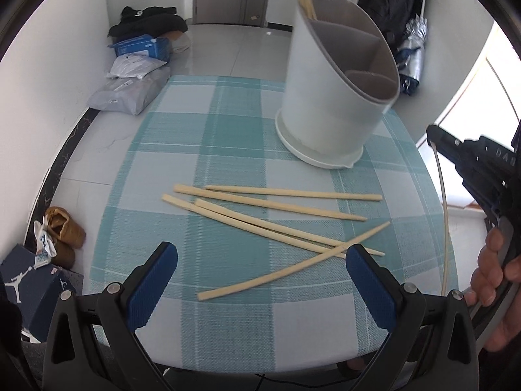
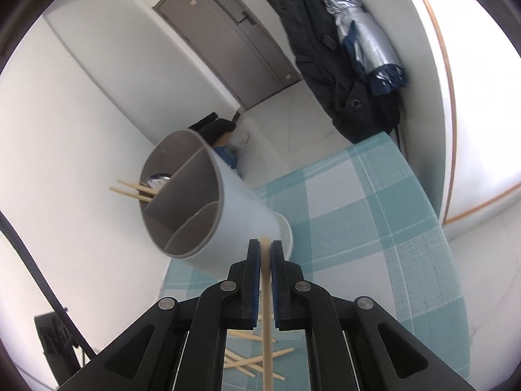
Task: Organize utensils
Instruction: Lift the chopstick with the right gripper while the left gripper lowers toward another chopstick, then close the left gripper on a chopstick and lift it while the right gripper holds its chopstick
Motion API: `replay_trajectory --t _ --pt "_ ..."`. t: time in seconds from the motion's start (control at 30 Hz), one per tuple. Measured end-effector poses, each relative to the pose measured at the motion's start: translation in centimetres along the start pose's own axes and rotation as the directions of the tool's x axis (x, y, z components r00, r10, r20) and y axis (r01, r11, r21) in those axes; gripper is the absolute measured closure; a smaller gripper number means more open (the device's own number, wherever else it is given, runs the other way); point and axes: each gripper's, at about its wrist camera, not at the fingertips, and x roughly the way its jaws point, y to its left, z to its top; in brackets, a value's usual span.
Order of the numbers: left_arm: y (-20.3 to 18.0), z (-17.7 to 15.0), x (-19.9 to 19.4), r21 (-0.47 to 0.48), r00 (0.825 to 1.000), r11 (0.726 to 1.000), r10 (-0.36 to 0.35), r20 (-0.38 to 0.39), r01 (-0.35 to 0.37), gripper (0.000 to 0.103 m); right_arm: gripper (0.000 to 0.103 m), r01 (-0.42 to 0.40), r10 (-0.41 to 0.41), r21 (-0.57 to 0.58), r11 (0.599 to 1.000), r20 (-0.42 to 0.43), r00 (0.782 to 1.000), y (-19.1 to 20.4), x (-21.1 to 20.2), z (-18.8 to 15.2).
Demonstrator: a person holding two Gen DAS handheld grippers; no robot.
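Right tongs [image 2: 265, 244] clamped on one chopstick [image 2: 267, 325]; left tongs [image 1: 260, 260] wide, empty, over loose chopsticks [image 1: 276, 218]

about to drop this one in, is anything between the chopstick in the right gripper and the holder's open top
Nothing visible blocks it. The right gripper is shut on a chopstick, and the holder stands just ahead with its top open. Two chopsticks and a spoon sit in its far compartment; the others look empty.

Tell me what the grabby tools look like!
Each gripper is black plastic with two fingers, silver round bolts at the joints and bumpy blue pads: the left gripper and the right gripper. The right one has pale lettering on its side.
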Motion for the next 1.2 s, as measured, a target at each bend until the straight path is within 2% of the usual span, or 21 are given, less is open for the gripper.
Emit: replay_trajectory --t 0.13,0.23,0.3,0.47,0.6,0.73,0.77,0.83,0.9,1.0,1.03,1.13,1.2 --pt "-2.0 0.1 0.6 0.097 1.0 0.995 0.014 -0.011 -0.013 0.001 0.098 -0.038 0.038 0.151 0.988 0.009 0.999 -3.0 -0.2 0.5" --pt "-4.2 0.4 1.1 0.201 0.999 0.979 0.031 -0.023 -0.026 0.001 0.098 -0.049 0.044 0.228 0.973 0.025 0.999 -4.6 -1.1 1.1" --pt "-5.4 0.6 1.4 0.258 0.999 0.966 0.032 -0.024 -0.025 0.002 0.098 -0.047 0.038 0.248 0.968 0.04 0.998 -5.3 -1.7 1.4" --pt "-8.7 1.3 3.1 0.379 0.996 0.925 -0.004 -0.089 0.038 0.005 0.098 -0.009 -0.009 0.214 0.977 0.081 0.997 -6.0 -2.6 2.2" --pt "-11.0 1.6 4.3 0.477 0.994 0.879 0.032 -0.106 0.022 0.024 0.098 -0.013 -0.02 0.241 0.97 0.131 0.991 -7.2 -3.6 2.7" --pt "-12.6 1.6 5.0 0.549 0.991 0.836 0.051 -0.122 0.025 0.039 0.098 -0.001 -0.043 0.216 0.976 0.199 0.979 -7.4 -4.7 2.9" --pt "-12.9 1.5 5.1 0.567 0.991 0.823 0.052 -0.127 0.029 0.041 0.098 -0.006 -0.039 0.209 0.978 0.21 0.977 -7.3 -4.8 3.0" --pt "-13.5 1.3 5.3 0.601 0.989 0.799 0.06 -0.136 0.034 0.053 0.098 -0.025 -0.022 0.199 0.98 0.226 0.974 -7.2 -4.9 3.1" --pt "-13.9 1.1 5.5 0.627 0.987 0.778 0.064 -0.146 0.042 0.06 0.098 -0.036 -0.008 0.191 0.981 0.227 0.974 -7.1 -4.7 3.2" --pt "-13.7 1.3 5.4 0.617 0.986 0.784 0.045 -0.16 0.064 0.069 0.098 -0.048 0.003 0.187 0.981 0.231 0.973 -6.9 -4.7 3.2" --pt "-13.5 1.5 5.5 0.599 0.984 0.797 0.029 -0.176 0.083 0.077 0.098 -0.049 0.005 0.185 0.982 0.231 0.973 -6.8 -4.8 3.2" --pt "-12.7 1.9 5.6 0.547 0.975 0.826 -0.009 -0.221 0.132 0.09 0.097 -0.054 0.009 0.189 0.981 0.232 0.973 -6.8 -5.0 3.2" --pt "-12.8 2.0 5.7 0.537 0.975 0.833 -0.012 -0.222 0.132 0.095 0.097 -0.057 0.01 0.195 0.979 0.232 0.973 -7.0 -5.0 3.3"
